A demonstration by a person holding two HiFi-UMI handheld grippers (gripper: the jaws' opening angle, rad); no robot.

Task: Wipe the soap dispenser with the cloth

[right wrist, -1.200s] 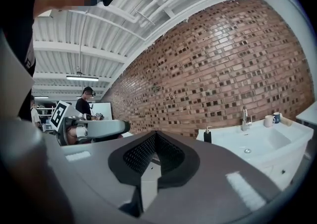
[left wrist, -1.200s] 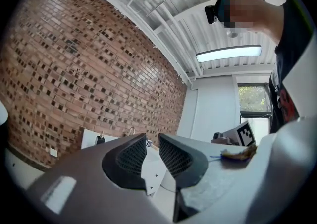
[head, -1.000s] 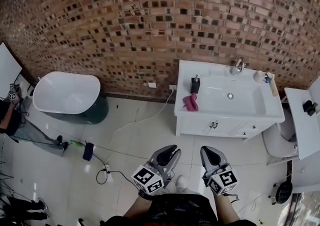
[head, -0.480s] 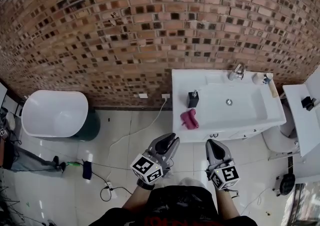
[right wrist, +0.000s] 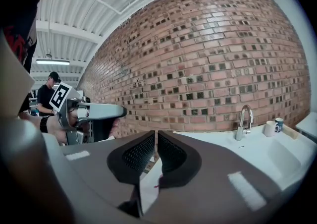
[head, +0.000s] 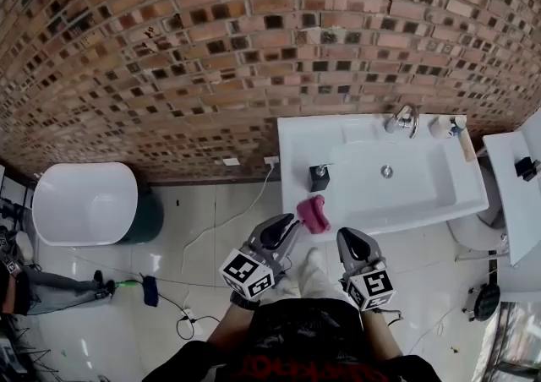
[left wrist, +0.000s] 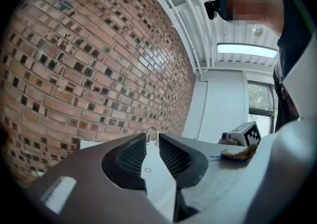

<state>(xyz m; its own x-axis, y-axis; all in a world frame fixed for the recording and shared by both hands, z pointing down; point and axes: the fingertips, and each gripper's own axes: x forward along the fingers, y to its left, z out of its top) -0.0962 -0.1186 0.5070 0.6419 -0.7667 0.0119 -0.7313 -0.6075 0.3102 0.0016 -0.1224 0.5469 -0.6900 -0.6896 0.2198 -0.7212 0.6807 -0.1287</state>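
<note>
Right now we stand facing the brick wall (head: 211, 51), with the white vanity (head: 292, 144) to the right of centre in the head view. The soap dispenser (head: 319, 177), a small dark block with a pump on top, stands upright on the vanity's left side, just left of the sunken basin. The pink cloth (head: 313, 214) lies bunched on the vanity's front edge, just below the dispenser in the picture and apart from it.

Our left gripper (head: 290, 224) sits at lower centre of the head view. Its tips come just beside the cloth in the picture; whether they touch it we cannot tell. In the left gripper view its jaws stand slightly parted with nothing between them, and the faucet (head: 405, 117) shows through the gap.

Our right gripper (head: 348, 237) sits to the right of the left one, below the vanity's front edge in the picture. Its jaws have just been opening and now stand a thin slit apart, gripping nothing.

A pale cup (head: 437, 127) stands right of the faucet at the back of the vanity. At the left edge of the head view a white bathtub (head: 84, 203) rests on the tiled floor (head: 211, 228).
</note>
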